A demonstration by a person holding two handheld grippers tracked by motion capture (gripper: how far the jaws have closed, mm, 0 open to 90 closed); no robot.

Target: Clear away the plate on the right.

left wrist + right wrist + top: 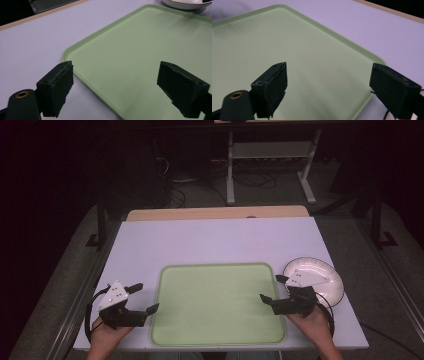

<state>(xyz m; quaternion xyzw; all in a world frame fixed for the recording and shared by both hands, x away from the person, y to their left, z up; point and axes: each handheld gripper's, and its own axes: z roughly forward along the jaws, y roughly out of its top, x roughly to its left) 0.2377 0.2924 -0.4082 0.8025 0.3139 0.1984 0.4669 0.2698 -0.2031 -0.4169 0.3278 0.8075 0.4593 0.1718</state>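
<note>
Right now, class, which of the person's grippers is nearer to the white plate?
Right. The right gripper is just beside the white plate, its body partly overlapping it; the left gripper sits across the green tray, at the tray's far side.

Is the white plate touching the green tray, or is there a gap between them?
Apart. In the high view, a strip of bare table separates the white plate from the right edge of the green tray.

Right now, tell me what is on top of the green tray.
Nothing lies on the green tray; its surface shows bare across the high view. Both open tongs, left and right, hover at its side edges. The white bowl sits beside it on the table.
</note>
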